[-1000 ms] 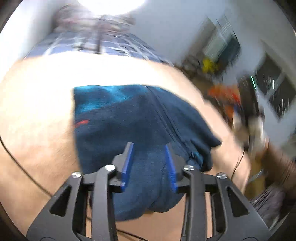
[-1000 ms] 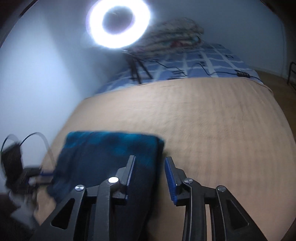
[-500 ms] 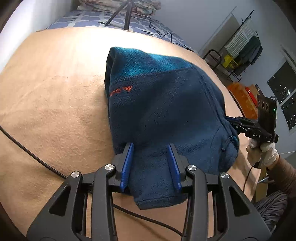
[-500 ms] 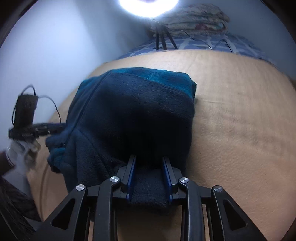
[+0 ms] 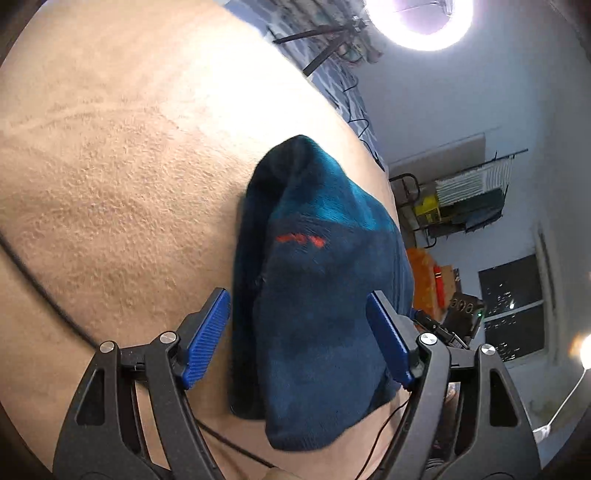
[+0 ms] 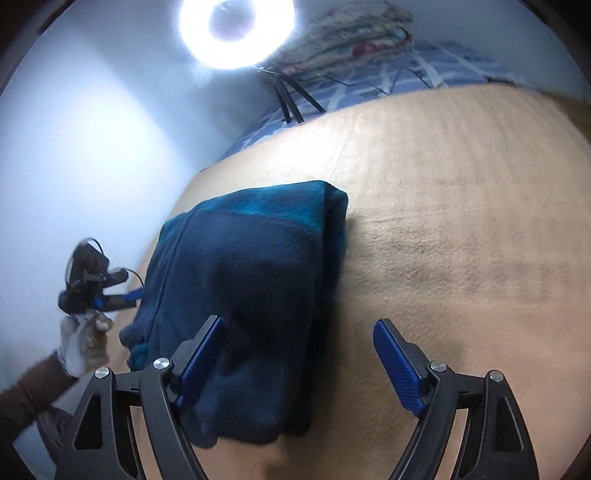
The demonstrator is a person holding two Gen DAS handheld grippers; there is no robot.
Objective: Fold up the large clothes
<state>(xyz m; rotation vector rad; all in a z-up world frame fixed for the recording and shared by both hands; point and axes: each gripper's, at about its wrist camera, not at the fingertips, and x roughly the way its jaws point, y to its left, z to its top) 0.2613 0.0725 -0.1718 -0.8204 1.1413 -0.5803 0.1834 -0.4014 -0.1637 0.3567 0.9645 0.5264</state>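
A folded dark blue fleece jacket with a teal band and a small orange logo lies on the tan blanket. It also shows in the right wrist view. My left gripper is open, its blue pads wide apart on either side of the near end of the jacket. My right gripper is open above the jacket's near right edge, left pad over the fleece, right pad over the blanket. The left gripper shows from the right wrist view at the jacket's left side.
A ring light on a tripod stands at the bed's far end beside folded quilts. A black cable crosses the blanket near my left gripper. A clothes rack and shelves stand beyond the bed's edge.
Both grippers have opened wide and let go of the jacket's near end. The jacket now lies folded on the blanket.
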